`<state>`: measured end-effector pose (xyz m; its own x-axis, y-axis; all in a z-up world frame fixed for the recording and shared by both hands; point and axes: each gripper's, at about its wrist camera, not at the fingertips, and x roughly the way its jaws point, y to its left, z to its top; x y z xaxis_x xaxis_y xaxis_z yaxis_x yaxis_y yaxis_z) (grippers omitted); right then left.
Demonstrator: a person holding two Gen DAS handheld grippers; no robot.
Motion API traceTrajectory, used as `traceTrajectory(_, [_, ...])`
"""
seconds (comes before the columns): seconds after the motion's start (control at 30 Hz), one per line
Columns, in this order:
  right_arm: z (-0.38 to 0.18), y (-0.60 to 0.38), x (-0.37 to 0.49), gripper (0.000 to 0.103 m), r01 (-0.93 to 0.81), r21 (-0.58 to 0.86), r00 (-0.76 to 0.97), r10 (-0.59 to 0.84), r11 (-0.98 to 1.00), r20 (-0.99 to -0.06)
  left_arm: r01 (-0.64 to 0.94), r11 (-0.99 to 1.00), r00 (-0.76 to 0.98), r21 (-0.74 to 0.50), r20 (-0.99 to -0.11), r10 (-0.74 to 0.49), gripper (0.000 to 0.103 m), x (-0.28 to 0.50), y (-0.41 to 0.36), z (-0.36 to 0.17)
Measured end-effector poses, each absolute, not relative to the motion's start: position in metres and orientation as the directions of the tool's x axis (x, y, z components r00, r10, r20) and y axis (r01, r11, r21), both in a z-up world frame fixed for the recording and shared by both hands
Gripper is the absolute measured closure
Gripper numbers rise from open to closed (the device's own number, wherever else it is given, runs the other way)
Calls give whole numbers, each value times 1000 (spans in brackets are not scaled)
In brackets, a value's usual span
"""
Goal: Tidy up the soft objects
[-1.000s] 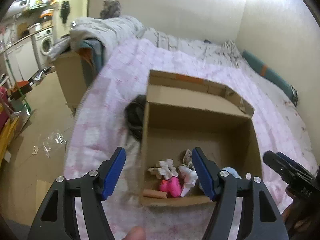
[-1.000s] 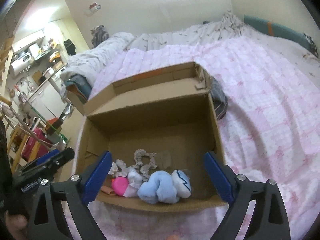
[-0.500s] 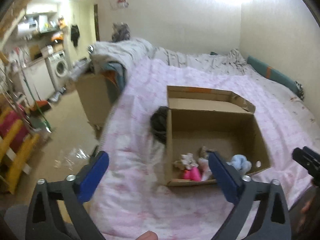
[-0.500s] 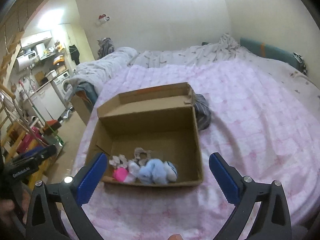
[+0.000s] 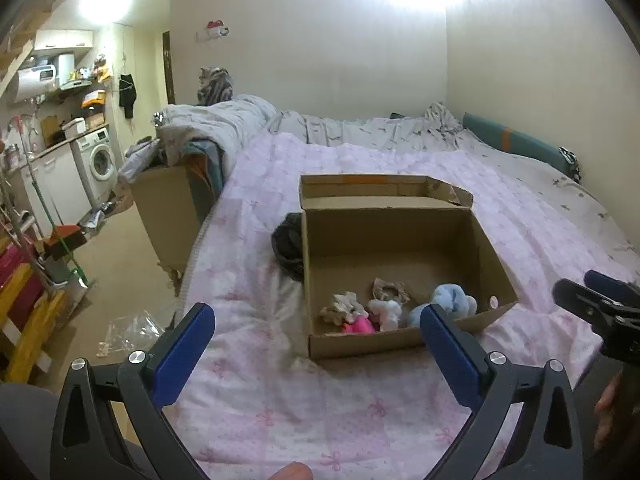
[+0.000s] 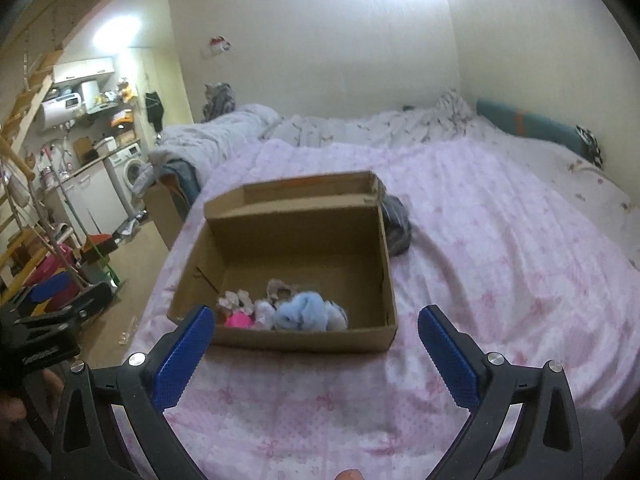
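An open cardboard box [image 5: 394,240] [image 6: 296,236] stands on the pink bedspread. In its near end lie several soft things: a light blue plush [image 5: 448,300] [image 6: 302,310], a pink toy [image 5: 358,325] [image 6: 238,320], white pieces [image 5: 384,312] and beige scrunchies [image 5: 388,288]. My left gripper [image 5: 316,340] is open and empty, held back from the box over the bed's near edge. My right gripper [image 6: 314,340] is open and empty, also back from the box. Each gripper shows at the edge of the other's view.
A dark cloth [image 5: 288,240] [image 6: 396,224] lies against the box's far corner. A rumpled grey duvet [image 5: 224,120] and a second cardboard box [image 5: 168,200] sit at the bed's left. Floor clutter and a washing machine [image 5: 98,160] are further left. A teal cushion [image 5: 516,144] lines the right wall.
Both grippers have pulled back and up from the box, which now looks smaller and farther. Both stay open and empty. The soft things in the box have not moved.
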<state>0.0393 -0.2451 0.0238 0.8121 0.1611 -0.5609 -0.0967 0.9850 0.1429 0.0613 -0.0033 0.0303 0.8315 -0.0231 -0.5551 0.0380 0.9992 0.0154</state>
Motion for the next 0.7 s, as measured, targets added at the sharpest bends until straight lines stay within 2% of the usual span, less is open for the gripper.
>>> traceTrajectory(0.7, [4, -231, 53, 0, -96, 131, 779, 156, 987, -607, 30, 999, 809, -18, -587, -35, 1, 65, -4, 21])
